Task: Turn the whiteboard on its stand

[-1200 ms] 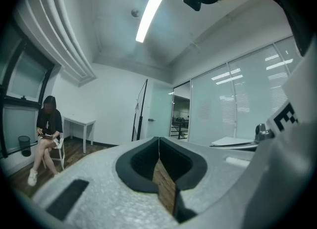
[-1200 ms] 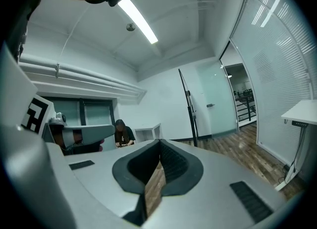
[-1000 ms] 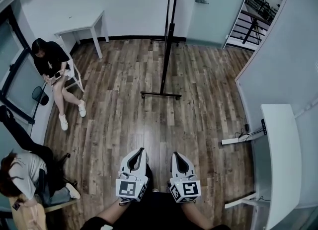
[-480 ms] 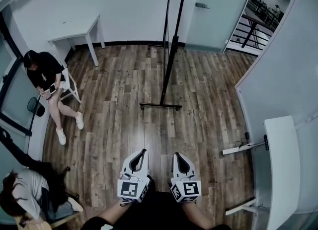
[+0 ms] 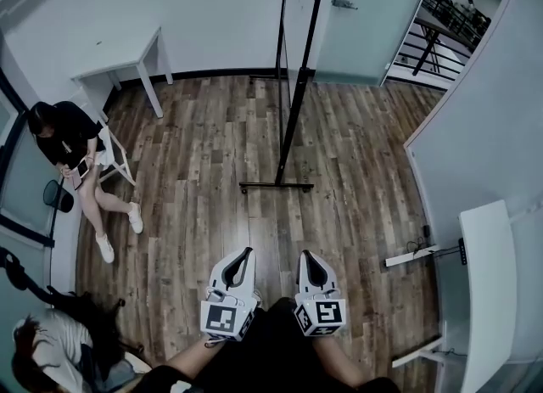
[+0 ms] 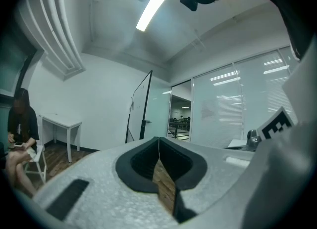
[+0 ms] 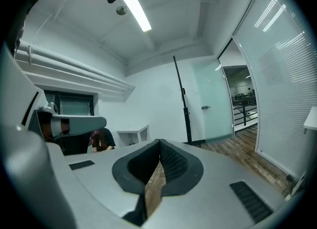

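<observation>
- The whiteboard (image 6: 140, 107) is carried on a black stand (image 5: 293, 120) near the far wall, well ahead of both grippers. The stand's foot bar rests on the wooden floor (image 5: 195, 204).
- The left gripper (image 5: 245, 253) and right gripper (image 5: 304, 255) are held side by side low in the head view. On each the jaws are closed tip to tip, with nothing gripped.
- Only floor planks lie between the grippers and the stand.
- A white table (image 5: 127, 53) is set against the far wall, a seated person (image 5: 68, 137) is at the left, a white desk (image 5: 488, 289) is at the right, and a glass door (image 5: 365, 9) is behind the stand.
- The board's face is shown, at a slant, in the left gripper view alone — the head view gives it edge-on, and the right gripper view shows only the stand's pole.
- The board's top is cut off by the head view's upper edge — a second person (image 5: 38, 353) at the lower left is partly cut off too.
</observation>
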Demonstrator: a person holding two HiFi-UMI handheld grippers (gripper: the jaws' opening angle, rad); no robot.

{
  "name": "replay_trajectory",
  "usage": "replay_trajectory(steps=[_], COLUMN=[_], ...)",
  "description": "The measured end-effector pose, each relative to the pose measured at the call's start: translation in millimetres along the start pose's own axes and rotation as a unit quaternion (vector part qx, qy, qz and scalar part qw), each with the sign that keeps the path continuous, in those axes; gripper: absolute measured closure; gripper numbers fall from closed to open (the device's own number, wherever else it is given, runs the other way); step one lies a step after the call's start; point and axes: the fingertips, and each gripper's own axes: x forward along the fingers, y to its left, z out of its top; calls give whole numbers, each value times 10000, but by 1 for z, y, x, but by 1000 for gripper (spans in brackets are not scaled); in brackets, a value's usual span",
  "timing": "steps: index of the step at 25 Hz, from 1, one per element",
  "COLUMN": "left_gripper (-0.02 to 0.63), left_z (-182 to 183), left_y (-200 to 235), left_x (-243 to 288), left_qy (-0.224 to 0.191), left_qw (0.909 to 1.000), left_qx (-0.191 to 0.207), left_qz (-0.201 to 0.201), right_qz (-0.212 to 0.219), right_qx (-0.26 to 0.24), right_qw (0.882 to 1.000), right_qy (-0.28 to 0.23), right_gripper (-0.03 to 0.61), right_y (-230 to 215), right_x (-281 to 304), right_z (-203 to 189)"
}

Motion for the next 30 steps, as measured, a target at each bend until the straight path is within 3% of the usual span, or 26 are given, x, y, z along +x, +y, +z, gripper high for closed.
replay_trajectory(steps=[11, 30], left_gripper=[595, 595], left_z=[-5, 13], left_y=[34, 88], left_x=[72, 269], left_qy=[101, -34], left_qw=[9999, 9997], left_qx=[-54, -64], left_qz=[-43, 227], right_qz=[6, 228], right_qx=[91, -93], right_qw=[9999, 9997], right_qy=[49, 64], right_gripper=[566, 566], right_y=[-23, -121], right_x=[87, 281], right_z=[3, 55])
